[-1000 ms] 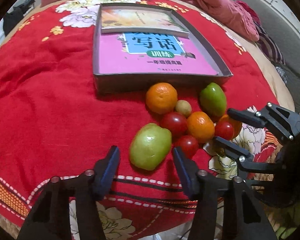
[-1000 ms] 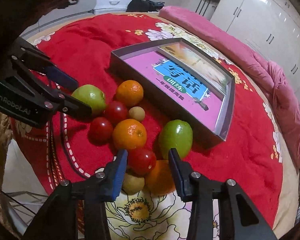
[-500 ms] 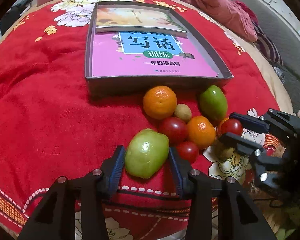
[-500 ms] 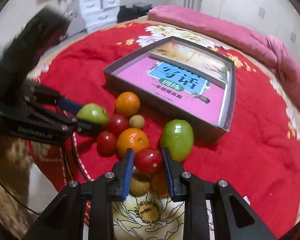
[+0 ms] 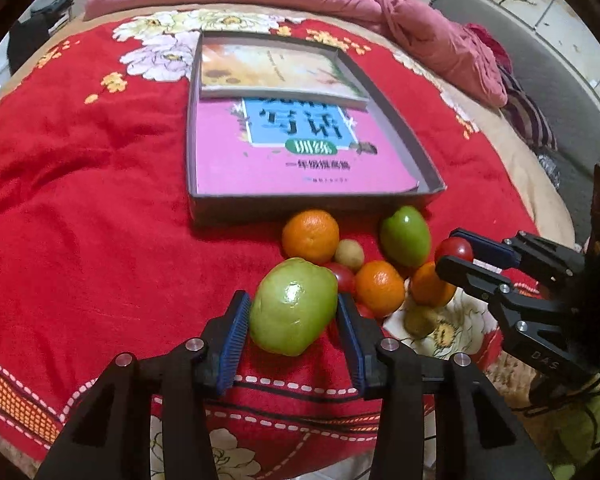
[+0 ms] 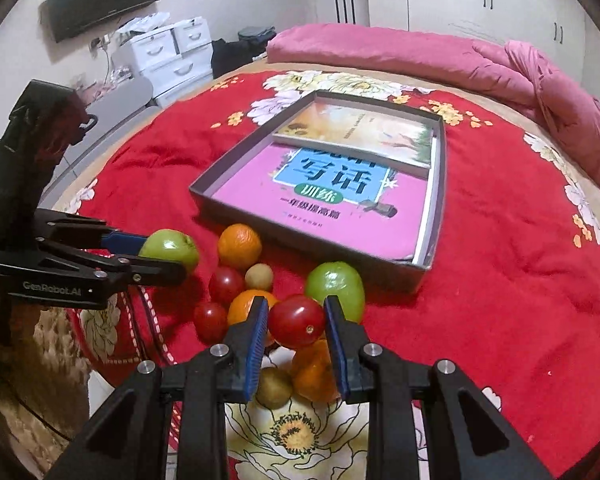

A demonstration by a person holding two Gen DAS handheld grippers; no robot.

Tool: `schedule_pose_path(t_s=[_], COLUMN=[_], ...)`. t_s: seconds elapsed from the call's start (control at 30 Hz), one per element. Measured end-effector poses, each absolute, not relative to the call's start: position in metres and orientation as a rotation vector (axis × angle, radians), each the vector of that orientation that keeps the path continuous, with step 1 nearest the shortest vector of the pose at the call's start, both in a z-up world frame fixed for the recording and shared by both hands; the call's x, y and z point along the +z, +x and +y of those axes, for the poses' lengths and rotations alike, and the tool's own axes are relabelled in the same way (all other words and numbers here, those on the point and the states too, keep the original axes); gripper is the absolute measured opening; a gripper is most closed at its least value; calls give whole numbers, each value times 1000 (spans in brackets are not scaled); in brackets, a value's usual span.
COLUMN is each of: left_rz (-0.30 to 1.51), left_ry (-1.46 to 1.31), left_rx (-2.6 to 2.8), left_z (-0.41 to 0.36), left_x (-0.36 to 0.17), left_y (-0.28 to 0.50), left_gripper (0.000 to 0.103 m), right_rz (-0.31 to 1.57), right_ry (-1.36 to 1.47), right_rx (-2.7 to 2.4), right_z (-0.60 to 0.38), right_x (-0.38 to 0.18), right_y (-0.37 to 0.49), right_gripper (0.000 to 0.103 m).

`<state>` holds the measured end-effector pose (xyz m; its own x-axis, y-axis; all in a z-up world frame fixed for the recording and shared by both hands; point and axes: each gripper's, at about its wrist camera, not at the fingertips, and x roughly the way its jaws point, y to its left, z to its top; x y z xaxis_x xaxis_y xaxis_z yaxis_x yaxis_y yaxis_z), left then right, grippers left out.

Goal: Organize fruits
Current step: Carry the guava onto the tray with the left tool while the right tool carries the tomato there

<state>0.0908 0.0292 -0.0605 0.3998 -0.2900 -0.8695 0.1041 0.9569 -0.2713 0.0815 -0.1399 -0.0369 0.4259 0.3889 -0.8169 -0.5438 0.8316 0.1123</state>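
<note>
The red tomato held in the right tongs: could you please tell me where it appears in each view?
Left wrist view: the red tomato sits at the right, pinched in the right tongs, right of a green fruit.
Right wrist view: it is low in the centre, between the blue pads.
Shared landmark: the grey box with the pink book.
</note>
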Motion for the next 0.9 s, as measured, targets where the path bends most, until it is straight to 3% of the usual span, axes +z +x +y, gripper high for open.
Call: schedule_pose_path(t_s=[0.9], left_rz=[1033], left_ry=[-180], left_rx=[-179], left_z=[30], left_x=[-9], left_y=[121], left_gripper=[45], right_rz=[866], right_ry=[-98], right_rx=[552], right_z=[-143], right_x=[7], right_y=[124], right_gripper=[29])
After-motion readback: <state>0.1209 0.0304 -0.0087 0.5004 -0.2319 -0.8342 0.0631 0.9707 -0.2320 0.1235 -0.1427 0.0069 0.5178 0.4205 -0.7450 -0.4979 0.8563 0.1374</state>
